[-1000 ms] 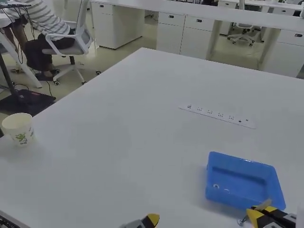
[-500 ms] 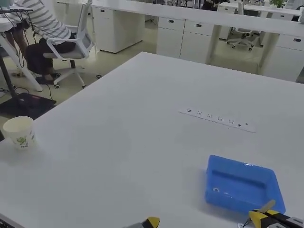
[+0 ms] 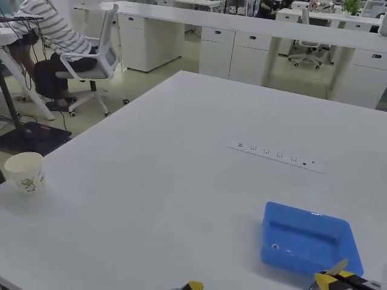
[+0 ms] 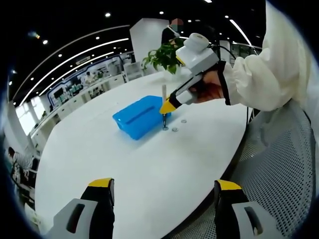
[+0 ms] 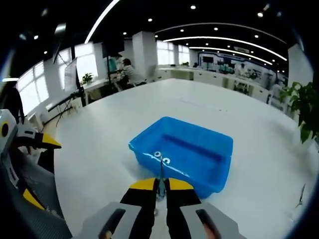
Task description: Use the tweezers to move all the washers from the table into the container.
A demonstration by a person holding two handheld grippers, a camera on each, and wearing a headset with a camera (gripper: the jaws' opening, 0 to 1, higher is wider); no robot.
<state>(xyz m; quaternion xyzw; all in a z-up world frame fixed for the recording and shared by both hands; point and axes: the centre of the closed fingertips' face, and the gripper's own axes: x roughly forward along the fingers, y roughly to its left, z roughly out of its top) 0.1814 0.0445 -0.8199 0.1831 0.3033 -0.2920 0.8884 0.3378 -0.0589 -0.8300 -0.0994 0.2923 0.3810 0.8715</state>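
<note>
Washers (image 4: 174,129) lie loose on the white worktop (image 3: 151,169), just beside the near corner of the blue container (image 3: 290,257). In the left gripper view at least two can be made out there, close together. Two more washers (image 5: 157,154) rest inside the container, near the wall that faces the right gripper.

The right gripper (image 5: 160,185) has its jaws clenched on the tweezers (image 4: 164,119). These stand nearly upright, with their tips down at the worktop between the container's corner and the loose washers. Whether the tips touch a washer is too small to tell. A hand (image 4: 207,92) in a white sleeve grips this gripper's handle.

The left gripper (image 4: 163,184) is well apart from the container. It is low over the bare worktop near its edge, with its jaws released, spread wide and holding nothing.

In the head view a power strip (image 3: 275,156) lies beyond the container, and a paper cup (image 3: 24,172) stands far off at the left side. A person in a striped shirt (image 3: 51,30) sits on an office chair past the worktop's far corner.
</note>
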